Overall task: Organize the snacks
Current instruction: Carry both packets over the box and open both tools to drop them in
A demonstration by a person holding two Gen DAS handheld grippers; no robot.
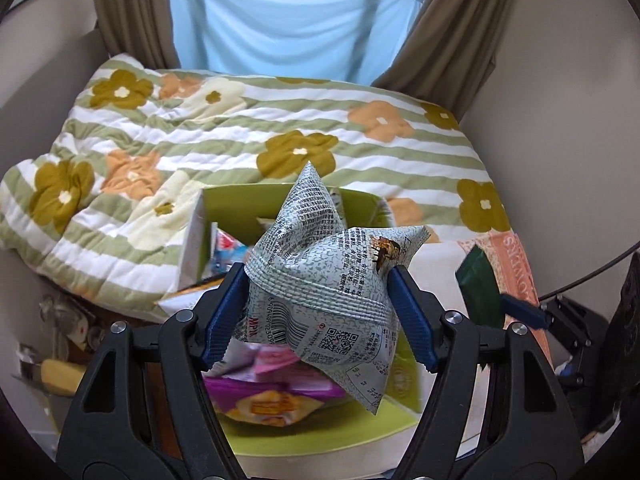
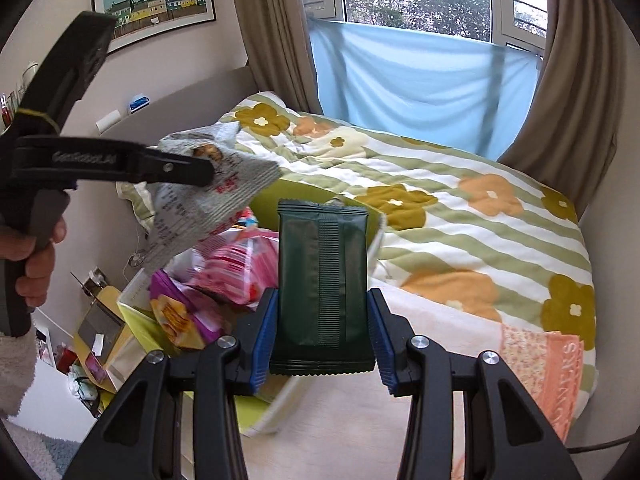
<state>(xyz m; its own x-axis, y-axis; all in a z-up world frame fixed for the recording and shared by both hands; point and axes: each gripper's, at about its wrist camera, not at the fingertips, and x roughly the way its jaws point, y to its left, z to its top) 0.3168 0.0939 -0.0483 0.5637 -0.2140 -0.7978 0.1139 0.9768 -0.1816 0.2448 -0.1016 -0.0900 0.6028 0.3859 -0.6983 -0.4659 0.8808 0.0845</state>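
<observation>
Left wrist view shows the left gripper (image 1: 316,304) clamped on a puffy grey newsprint-patterned snack pouch (image 1: 324,276) above the lime-green cardboard snack box (image 1: 244,200); at three o'clock the right gripper (image 2: 322,340) pinches a dark green foil bar (image 2: 322,284), probably both lifted for sorting

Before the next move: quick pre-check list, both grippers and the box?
1. Left gripper pinches the grey printed packet between both pads: ok.
2. Right gripper clamps the dark green bar, upright between the pads: ok.
3. Both items lifted clear of the green box: ok.
4. Free room in the box: not ok, pink and purple packets fill it.
5. Drop spot on the floral quilt: ok.
6. Packet seal intact: cannot tell.
</observation>
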